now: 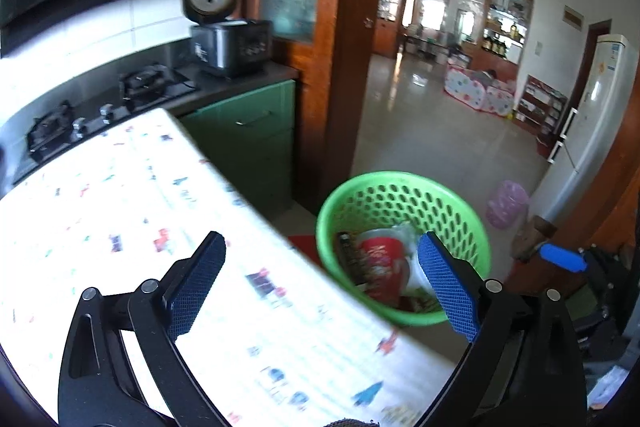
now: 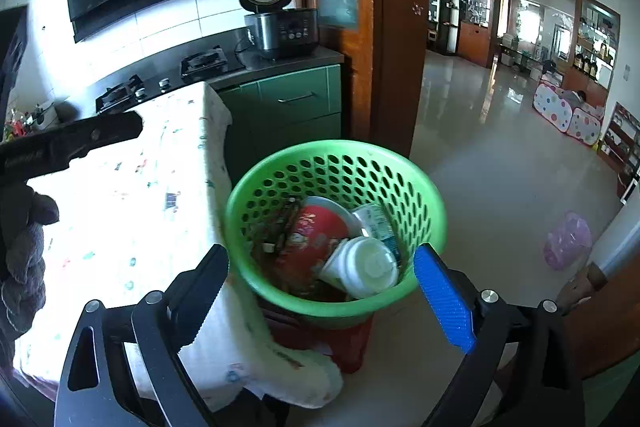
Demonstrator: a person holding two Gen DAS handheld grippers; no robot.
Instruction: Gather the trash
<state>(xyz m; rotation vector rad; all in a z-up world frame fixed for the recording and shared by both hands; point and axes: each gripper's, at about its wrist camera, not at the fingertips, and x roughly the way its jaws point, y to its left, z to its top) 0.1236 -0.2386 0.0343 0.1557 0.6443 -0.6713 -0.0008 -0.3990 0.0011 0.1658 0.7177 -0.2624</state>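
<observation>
Two grippers, both with jaws spread wide and holding nothing, hang over a green basket point(image 2: 334, 227) of trash.

Inside the basket lie a red paper cup point(image 2: 316, 231), a white plastic cup point(image 2: 366, 267) and a clear bottle point(image 2: 376, 221), touching one another. The right gripper point(image 2: 320, 291) sits directly above the basket; the left gripper point(image 1: 320, 283) is above the cloth-covered table point(image 1: 120, 195) just beside the basket. Behind the basket stands a green cabinet point(image 2: 296, 103), with a rice cooker point(image 2: 280, 19), lid up, on top of it.
</observation>
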